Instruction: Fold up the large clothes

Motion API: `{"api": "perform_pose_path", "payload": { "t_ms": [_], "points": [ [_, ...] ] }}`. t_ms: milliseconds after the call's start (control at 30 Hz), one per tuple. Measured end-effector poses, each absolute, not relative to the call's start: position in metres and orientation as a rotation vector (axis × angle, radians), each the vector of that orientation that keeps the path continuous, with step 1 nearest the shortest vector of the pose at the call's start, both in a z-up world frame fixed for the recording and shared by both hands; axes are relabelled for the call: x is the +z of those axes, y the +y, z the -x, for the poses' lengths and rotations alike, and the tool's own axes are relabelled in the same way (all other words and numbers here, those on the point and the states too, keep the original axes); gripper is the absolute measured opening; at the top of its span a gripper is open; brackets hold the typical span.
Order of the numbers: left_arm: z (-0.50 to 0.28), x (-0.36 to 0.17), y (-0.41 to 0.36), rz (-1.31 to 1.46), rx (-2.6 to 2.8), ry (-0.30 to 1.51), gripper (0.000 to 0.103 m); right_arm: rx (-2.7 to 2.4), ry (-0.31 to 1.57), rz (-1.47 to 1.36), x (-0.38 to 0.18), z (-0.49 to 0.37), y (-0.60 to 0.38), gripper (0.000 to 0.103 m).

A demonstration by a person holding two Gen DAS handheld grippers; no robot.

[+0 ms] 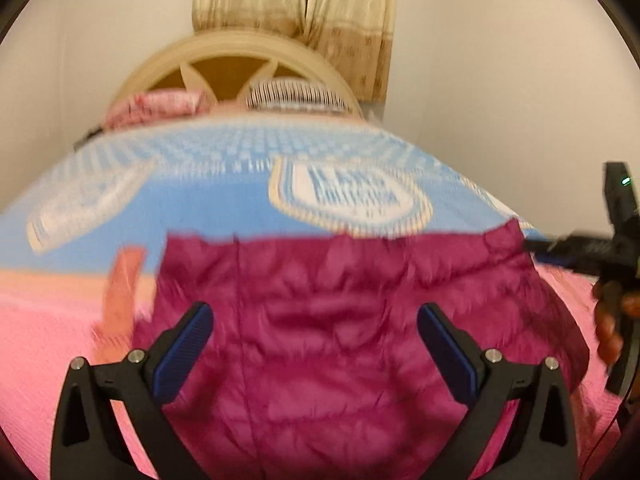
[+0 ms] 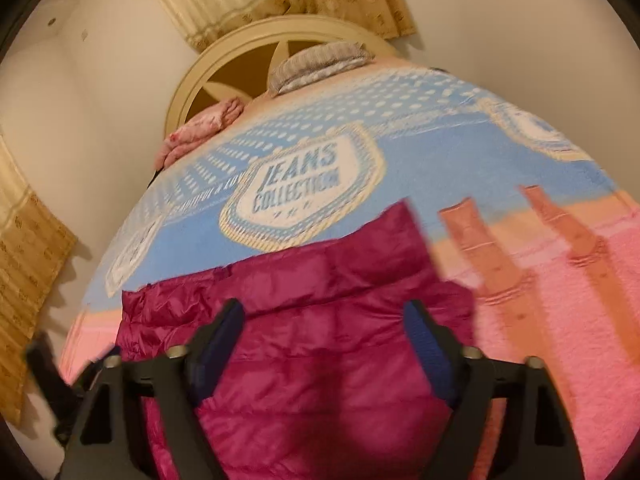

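We record one bed (image 2: 592,320) with a rounded cream headboard (image 2: 240,44) of spoked cut-out form. Over it we find a bedspread (image 2: 440,152), blue across the headboard end with white dots and shield badges, one reading "JEANS COLLECTION" (image 2: 298,188), and pink at the near end with orange upright bands. Lying directly on it we list:
- a magenta quilted jacket (image 2: 320,360), spread flat across the line where blue meets pink
- a grey striped pillow (image 2: 320,62), at the headboard
- a pink patterned folded cloth (image 2: 200,130), beside the pillow, near the bed's edge
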State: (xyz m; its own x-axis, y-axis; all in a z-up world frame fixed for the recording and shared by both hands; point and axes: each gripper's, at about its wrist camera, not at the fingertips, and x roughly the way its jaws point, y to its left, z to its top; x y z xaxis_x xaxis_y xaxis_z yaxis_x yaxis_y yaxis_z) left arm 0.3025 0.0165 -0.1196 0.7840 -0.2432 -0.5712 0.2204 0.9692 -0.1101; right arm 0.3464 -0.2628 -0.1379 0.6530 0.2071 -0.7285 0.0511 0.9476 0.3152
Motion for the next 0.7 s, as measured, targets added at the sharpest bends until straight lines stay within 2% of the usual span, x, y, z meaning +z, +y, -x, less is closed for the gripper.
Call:
{"api": "perform_pose_path", "payload": {
  "t_ms": [67, 267, 367, 700],
  "points": [
    [-0.310, -0.116, 0.009, 0.014, -0.242, 0.617, 0.103, 0.069, 0.869, -0.280, -0.147, -0.356, -0.250, 0.052],
    [-0.343, -0.150, -0.015, -0.022, -0.191, 0.698, 0.103, 0.023, 0.863, -0.321, -0.179, -0.369, -0.242, 0.052],
    [-0.356, -0.169, -0.017, -0.021, -0.164, 0.734, 0.103, 0.019, 0.872, -0.289, -0.193, -0.371, -0.239, 0.065],
    [-0.361, -0.190, -0.009, 0.043, -0.149, 0.793, 0.103, 0.023, 0.836, -0.237, -0.211, -0.367, -0.234, 0.068]
  ]
}}
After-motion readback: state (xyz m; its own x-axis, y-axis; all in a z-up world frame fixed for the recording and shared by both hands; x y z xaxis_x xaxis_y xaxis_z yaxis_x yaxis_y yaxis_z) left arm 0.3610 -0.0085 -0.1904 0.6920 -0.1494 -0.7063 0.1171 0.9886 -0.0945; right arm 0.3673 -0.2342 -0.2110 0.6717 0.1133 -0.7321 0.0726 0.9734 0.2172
